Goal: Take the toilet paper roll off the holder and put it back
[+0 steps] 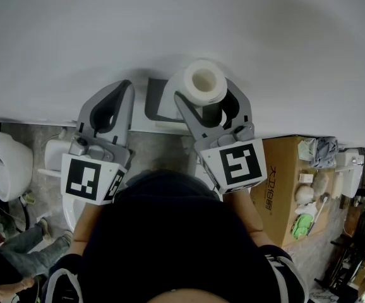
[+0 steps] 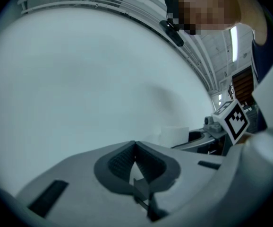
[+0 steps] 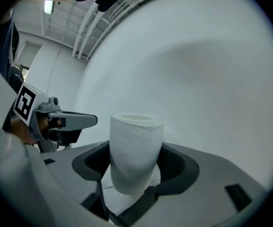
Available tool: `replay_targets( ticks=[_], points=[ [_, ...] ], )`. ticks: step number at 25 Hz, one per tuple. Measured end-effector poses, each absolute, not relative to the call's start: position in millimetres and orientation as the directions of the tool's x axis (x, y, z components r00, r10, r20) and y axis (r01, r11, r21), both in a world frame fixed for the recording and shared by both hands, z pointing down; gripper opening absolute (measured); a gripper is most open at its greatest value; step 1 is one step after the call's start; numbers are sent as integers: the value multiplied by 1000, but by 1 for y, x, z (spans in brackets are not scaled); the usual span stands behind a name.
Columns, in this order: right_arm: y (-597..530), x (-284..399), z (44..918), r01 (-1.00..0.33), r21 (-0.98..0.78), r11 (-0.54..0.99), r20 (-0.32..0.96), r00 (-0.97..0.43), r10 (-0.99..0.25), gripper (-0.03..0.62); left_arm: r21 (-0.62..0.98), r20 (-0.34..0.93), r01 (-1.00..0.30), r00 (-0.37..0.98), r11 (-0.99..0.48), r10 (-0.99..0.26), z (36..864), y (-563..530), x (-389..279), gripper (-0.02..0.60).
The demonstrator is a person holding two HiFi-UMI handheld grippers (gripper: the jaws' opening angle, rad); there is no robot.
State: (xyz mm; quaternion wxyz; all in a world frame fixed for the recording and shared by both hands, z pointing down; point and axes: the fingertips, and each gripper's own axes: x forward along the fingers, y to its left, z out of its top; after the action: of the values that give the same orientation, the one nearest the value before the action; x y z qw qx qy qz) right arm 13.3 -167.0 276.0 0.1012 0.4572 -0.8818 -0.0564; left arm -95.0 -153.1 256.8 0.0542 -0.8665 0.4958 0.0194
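Your right tongs (image 3: 134, 161) are clenched on the toilet paper roll (image 3: 135, 148), which stands upright between their jaws. Your left tongs (image 2: 134, 144), beside them, are pressed together on nothing. The holder (image 1: 158, 103) sits on the wall (image 1: 182, 24) between the two tongs.

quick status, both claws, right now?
Left claw: closed, holding nothing.
Right claw: closed on the toilet paper roll.

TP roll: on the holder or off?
Off. The toilet paper roll stands clamped in the jaws of the right gripper, core opening up; the head view shows the dark holder on the wall beside it.
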Motion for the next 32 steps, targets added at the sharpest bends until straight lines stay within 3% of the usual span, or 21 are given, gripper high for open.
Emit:
replay_targets(
  ticks=[32],
  points=[
    [-173,9,303,-783,178,596,243,-552,-797,310,-69,-83,-858,513,-508,-855,258,-153,-94,2]
  ],
)
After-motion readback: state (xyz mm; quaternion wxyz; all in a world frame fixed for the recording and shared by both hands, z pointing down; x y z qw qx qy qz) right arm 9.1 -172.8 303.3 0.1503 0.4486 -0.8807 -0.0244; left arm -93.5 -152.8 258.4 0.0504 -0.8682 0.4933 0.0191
